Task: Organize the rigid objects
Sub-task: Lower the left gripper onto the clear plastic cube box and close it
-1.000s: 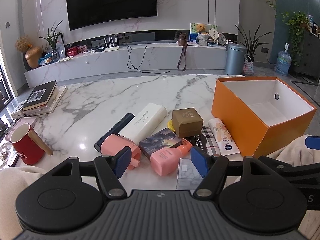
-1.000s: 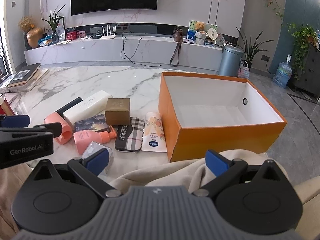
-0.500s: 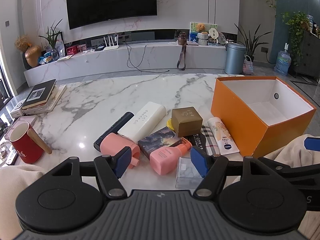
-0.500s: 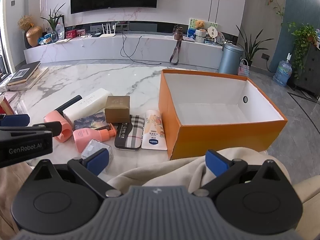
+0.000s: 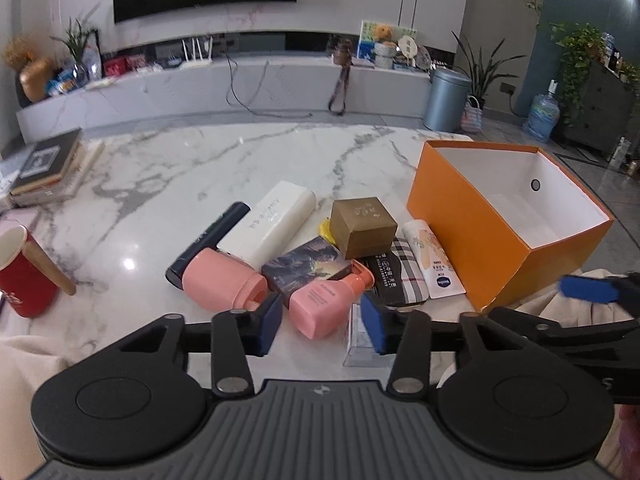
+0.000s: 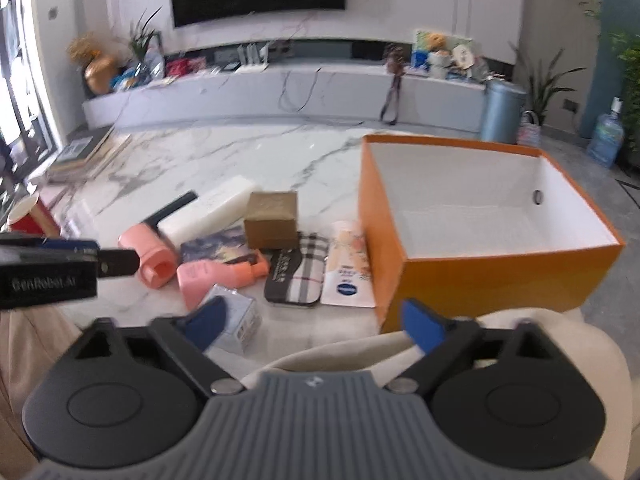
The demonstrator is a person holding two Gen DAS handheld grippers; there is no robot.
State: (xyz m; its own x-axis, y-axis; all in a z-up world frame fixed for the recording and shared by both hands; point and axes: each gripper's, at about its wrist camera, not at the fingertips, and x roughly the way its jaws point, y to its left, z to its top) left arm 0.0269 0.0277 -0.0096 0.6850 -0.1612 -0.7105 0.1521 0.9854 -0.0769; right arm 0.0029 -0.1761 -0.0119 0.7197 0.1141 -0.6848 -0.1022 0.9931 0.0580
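An open orange box (image 5: 476, 232) (image 6: 492, 276) with a white inside stands on the marble table, right of a pile of small objects. The pile holds a pink bottle (image 5: 326, 302) (image 6: 212, 276), a pink cup (image 5: 222, 280) on its side, a white case (image 5: 272, 222), a gold box (image 5: 362, 226) (image 6: 272, 218), a dark printed box (image 5: 306, 264), a plaid case (image 6: 298, 274), a white tube (image 5: 434, 262) (image 6: 348, 268) and a small clear box (image 6: 236, 318). My left gripper (image 5: 320, 326) is open, just short of the pink bottle. My right gripper (image 6: 316, 322) is open and empty, near the table's front edge.
A red mug (image 5: 20, 270) with a wooden handle stands at the left edge. Books (image 5: 48, 168) are stacked at the far left. Beige cloth (image 6: 400, 352) lies below the front edge. A TV wall and low shelf lie beyond the table.
Both grippers have moved forward toward the pile, and the right one has swung left. The left gripper's jaws now frame the pink bottle. Nothing was picked up.
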